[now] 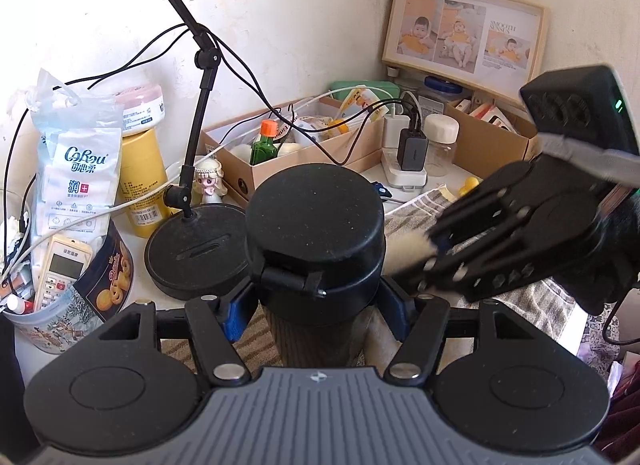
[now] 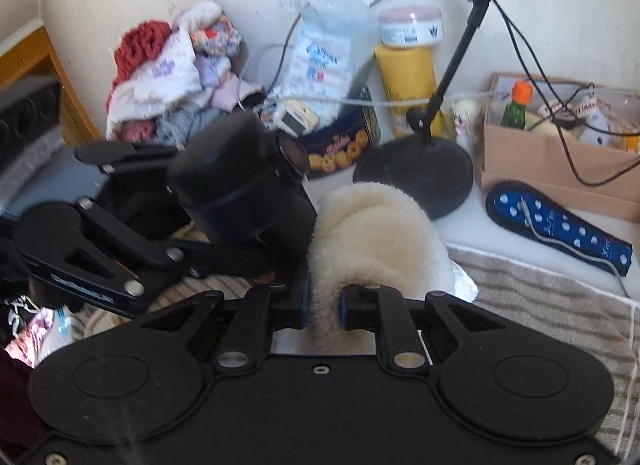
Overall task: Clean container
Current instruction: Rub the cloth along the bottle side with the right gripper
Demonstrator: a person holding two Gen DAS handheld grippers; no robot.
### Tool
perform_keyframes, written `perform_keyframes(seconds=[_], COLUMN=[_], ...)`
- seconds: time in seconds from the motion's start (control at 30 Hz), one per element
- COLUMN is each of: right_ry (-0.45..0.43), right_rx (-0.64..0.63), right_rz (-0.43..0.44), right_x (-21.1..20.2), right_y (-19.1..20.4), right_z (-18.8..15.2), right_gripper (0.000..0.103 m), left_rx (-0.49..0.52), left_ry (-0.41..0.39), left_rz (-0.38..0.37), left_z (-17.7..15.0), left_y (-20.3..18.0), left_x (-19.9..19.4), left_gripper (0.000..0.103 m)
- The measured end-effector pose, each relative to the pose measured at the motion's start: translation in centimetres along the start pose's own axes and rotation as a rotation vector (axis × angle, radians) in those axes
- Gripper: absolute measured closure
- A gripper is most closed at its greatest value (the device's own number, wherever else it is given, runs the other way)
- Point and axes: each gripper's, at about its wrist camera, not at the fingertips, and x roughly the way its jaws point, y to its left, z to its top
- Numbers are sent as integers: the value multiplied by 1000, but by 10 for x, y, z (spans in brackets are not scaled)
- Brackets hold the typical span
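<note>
We judge wiping in hand: left claw (image 1: 320, 305) pinching the container (image 1: 316, 233), right claw (image 2: 325, 307) pinching the cloth (image 2: 372, 225) at its 3 o'clock; next, press cloth against its side.

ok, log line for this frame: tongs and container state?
left tongs: shut on black container | right tongs: shut on cream cloth | cloth beside container's side | lid on

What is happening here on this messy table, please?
A person is cleaning a black lidded container with two handheld grippers. The left gripper is shut on the container's body, just below the closed lid. The right gripper is shut on a fluffy cream cloth and brings it against the container's side. Below them lies a striped beige towel on the white table.
</note>
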Motion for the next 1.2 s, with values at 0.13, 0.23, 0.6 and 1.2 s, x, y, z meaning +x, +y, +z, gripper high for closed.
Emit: perform_keyframes(seconds=[0.13, 0.23, 0.6, 1.2], right_ry=[64, 106, 208, -106], right_rx=[3, 4, -27, -109], right_rz=[-19, -32, -72, 6], right_x=[17, 27, 59, -43], right_y=[-6, -9, -14, 16], right_z=[-6, -13, -31, 11], right_gripper=[90, 90, 90, 89], left_rx=[2, 1, 4, -14], left_ry=[2, 2, 3, 9], left_rz=[4, 11, 27, 19], left_z=[1, 2, 3, 3], left_y=[-2, -3, -7, -3], left_x=[1, 2, 3, 3], left_gripper=[39, 39, 39, 39])
